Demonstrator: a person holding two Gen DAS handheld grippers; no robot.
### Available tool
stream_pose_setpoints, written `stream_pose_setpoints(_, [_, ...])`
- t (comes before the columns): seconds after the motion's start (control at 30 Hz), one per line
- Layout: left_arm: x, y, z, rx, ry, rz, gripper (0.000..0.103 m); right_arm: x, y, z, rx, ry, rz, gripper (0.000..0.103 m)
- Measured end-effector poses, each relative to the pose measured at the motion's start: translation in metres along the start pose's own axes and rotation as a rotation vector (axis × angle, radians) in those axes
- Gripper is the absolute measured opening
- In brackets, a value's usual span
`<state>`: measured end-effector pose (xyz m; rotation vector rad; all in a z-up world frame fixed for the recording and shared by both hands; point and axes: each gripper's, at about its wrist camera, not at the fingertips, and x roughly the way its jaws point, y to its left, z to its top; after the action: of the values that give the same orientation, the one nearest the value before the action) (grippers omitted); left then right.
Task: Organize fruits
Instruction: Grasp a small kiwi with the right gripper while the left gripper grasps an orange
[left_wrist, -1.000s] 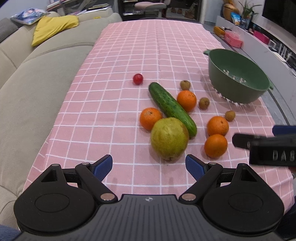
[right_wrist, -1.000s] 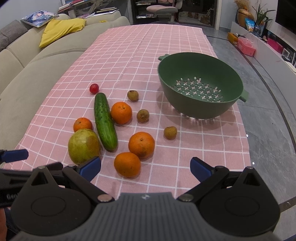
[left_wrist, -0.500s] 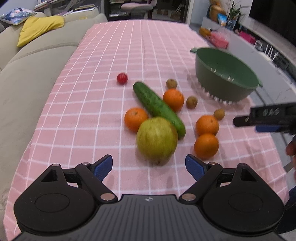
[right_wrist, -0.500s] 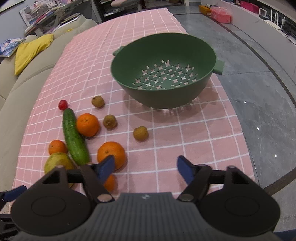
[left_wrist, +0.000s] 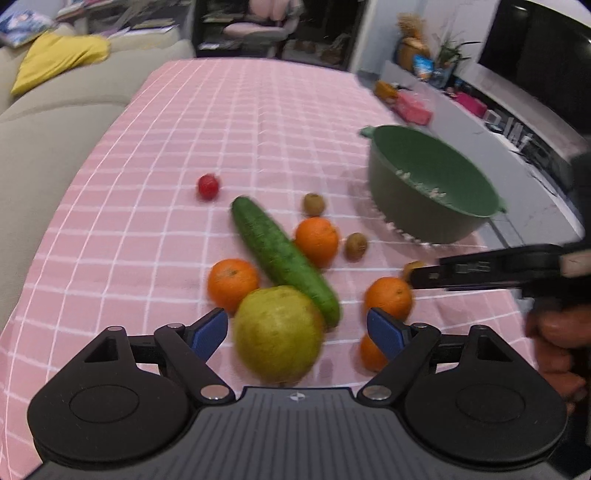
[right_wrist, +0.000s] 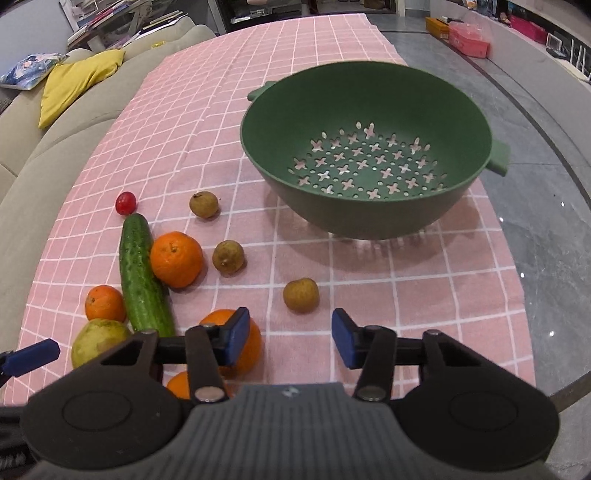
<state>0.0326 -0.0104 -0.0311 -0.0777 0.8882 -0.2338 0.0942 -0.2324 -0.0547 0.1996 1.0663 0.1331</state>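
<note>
Now the left gripper (left_wrist: 297, 328) has its fingers spread wide and released, and the big yellow-green guava (left_wrist: 279, 334) lies between them with gaps on both sides. The right gripper (right_wrist: 290, 341) is closing its fingers on nothing; a small brown longan (right_wrist: 301, 295) sits just ahead of them, an orange (right_wrist: 245, 345) behind the left finger, the green colander (right_wrist: 369, 147) further ahead.

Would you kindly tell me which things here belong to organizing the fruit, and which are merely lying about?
For the job: four oranges, pear, three small brown fruits, red fruit, cucumber, green colander.

Lying about: yellow cushion, sofa, pink box.
</note>
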Motion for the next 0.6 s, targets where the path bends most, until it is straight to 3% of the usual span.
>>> stream_pose_setpoints(0.13, [-0.003,-0.008,-0.001,0.032,-0.015,-0.023,0.1,0.01,-0.003,0.003,0.013,0.004,-0.008,0.034])
stream_pose_setpoints(0.37, [-0.001,0.0,0.0,-0.02,-0.009,-0.026,0.099,0.021,0.0,0.005,0.006,-0.01,-0.02,0.033])
stream_pose_setpoints(0.43, [-0.004,0.001,0.0,-0.022,-0.026,-0.031,0.1,0.023,0.001,0.006,0.0,-0.017,-0.027,0.028])
stream_pose_setpoints(0.5, [-0.007,-0.001,0.0,-0.01,-0.041,-0.04,0.1,0.027,0.002,0.007,-0.008,-0.018,-0.034,0.021])
stream_pose_setpoints(0.6, [-0.011,-0.009,-0.001,0.036,-0.06,-0.07,0.1,0.028,0.001,0.007,-0.019,-0.028,-0.033,0.02])
